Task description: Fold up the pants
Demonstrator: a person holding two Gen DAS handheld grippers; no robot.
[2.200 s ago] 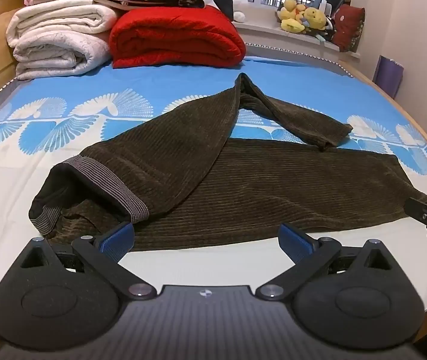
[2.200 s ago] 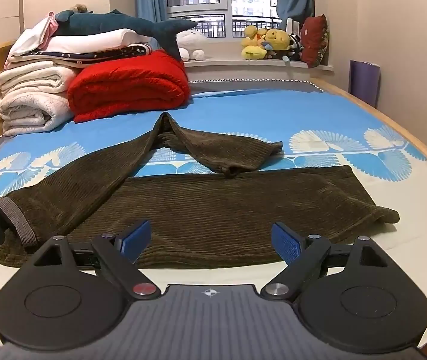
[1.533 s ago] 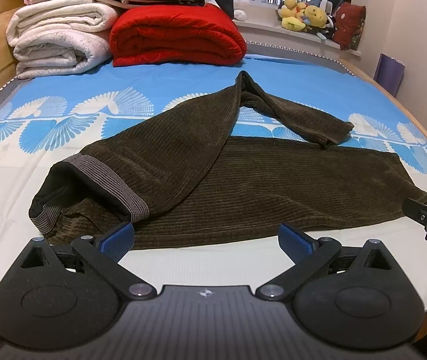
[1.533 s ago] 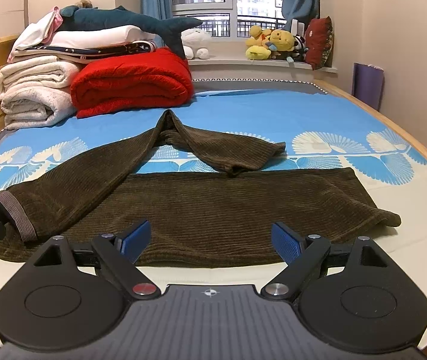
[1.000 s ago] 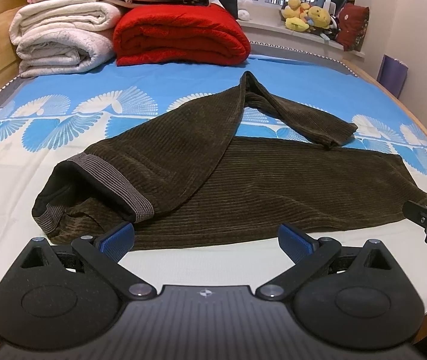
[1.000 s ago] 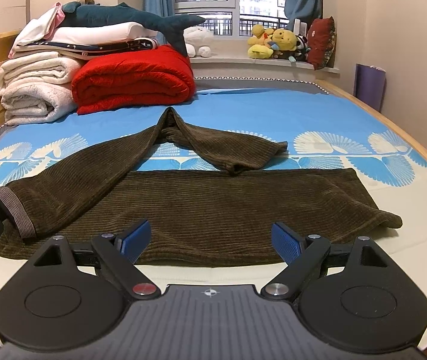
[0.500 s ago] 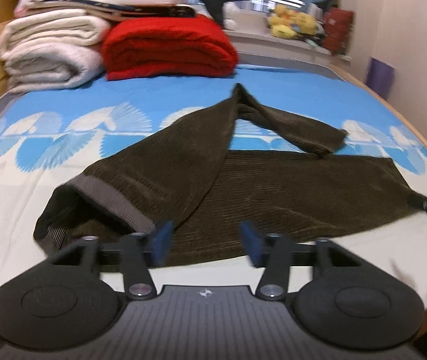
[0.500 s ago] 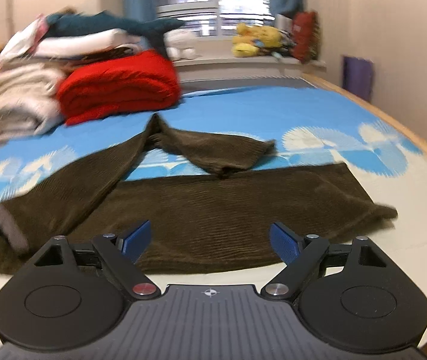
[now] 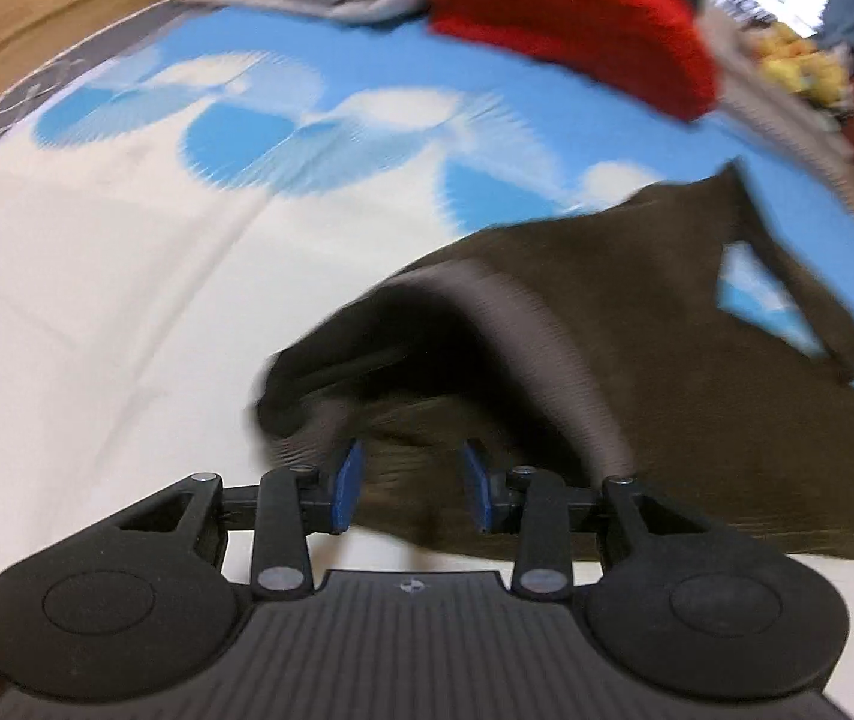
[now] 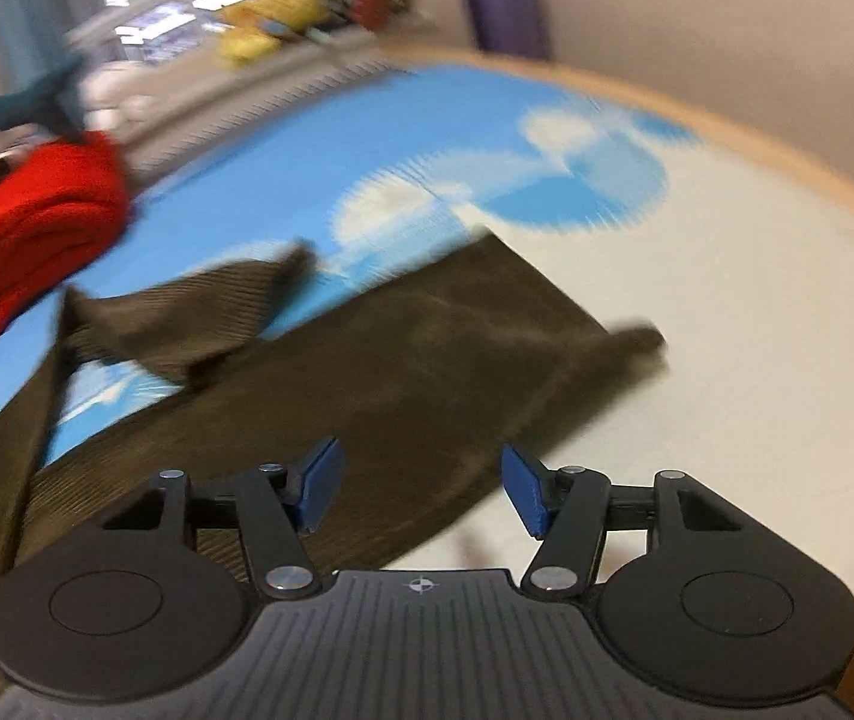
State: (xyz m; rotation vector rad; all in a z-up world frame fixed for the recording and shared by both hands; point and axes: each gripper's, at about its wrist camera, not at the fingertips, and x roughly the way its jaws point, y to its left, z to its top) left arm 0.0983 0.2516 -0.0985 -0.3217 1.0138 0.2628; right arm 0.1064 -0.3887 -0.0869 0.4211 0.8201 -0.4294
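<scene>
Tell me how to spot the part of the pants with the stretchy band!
Find the big bed with the blue and white sheet, then the dark brown pants spread across it. At the end nearest the left gripper, the pants gape open. The waistband rims that opening, a paler grey strip unlike the brown cloth around it.

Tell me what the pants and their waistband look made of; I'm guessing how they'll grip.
Pants: dark brown, soft, matte ribbed cloth, probably corduroy; fine parallel ridges show despite blur. Waistband: grey band, likely knit elastic, too blurred to confirm.
</scene>
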